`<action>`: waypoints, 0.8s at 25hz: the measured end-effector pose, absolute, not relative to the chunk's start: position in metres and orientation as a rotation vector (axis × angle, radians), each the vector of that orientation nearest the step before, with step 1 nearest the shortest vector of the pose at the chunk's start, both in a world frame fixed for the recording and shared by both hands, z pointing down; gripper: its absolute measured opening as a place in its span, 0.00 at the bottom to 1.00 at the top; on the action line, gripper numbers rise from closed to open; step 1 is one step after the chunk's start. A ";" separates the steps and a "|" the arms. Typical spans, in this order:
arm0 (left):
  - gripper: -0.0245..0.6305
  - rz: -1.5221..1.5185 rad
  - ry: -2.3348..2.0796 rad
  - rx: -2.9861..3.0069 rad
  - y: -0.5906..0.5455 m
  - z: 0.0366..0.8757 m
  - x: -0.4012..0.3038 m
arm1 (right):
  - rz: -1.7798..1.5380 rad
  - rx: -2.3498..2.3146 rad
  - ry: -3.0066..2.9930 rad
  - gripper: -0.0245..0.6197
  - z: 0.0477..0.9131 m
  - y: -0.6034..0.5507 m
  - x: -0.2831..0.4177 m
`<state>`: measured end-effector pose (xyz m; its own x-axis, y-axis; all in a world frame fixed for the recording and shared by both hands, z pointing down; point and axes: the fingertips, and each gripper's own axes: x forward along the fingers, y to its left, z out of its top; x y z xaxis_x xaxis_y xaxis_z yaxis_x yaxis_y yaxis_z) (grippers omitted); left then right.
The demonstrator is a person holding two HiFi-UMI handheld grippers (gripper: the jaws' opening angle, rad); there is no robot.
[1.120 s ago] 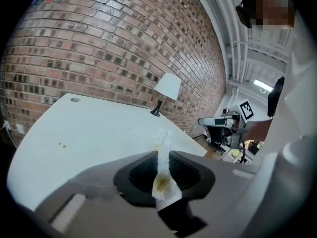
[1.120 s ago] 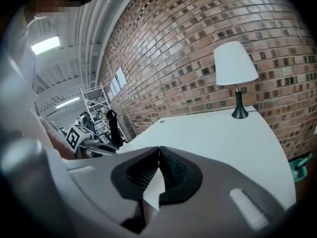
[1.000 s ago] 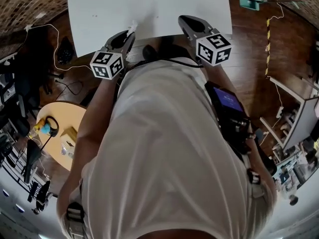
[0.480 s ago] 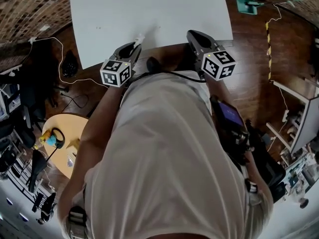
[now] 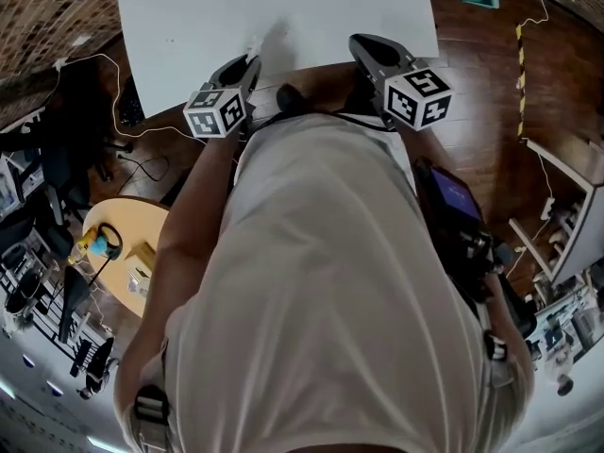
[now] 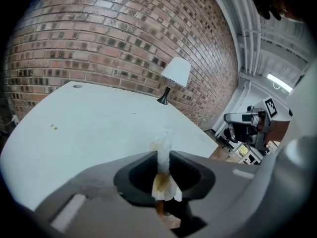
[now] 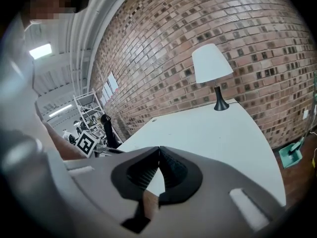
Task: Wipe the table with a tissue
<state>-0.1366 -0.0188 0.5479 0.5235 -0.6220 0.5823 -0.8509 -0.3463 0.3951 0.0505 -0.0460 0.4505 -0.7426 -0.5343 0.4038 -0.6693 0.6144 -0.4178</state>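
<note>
While the one tissue [image 6: 162, 150] sits pinched in the left gripper [image 5: 247, 64], its long axis running along the jaws and its twisted end pointing forward over the single white bench's [image 5: 283, 8] near edge, the right gripper [image 7: 159, 155], second of two, is pressed together on nothing.

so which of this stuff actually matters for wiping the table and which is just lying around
Part of the job:
- tissue, stained, clamped in the left gripper
- white table

Just lying about:
- lamp at the table's far end
- right gripper, jaws shut, empty
- round side table with clutter, off to the person's left
</note>
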 end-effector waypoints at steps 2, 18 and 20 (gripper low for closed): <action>0.16 0.414 -1.199 2.052 -0.026 0.551 -0.129 | 0.835 0.969 -2.605 0.05 0.451 -0.050 0.060; 0.15 0.819 -1.319 1.846 -0.069 0.592 -0.105 | 0.936 1.054 -2.614 0.05 0.448 -0.077 0.134; 0.15 0.854 -1.324 1.842 -0.069 0.594 -0.102 | 0.943 1.069 -2.612 0.05 0.449 -0.078 0.140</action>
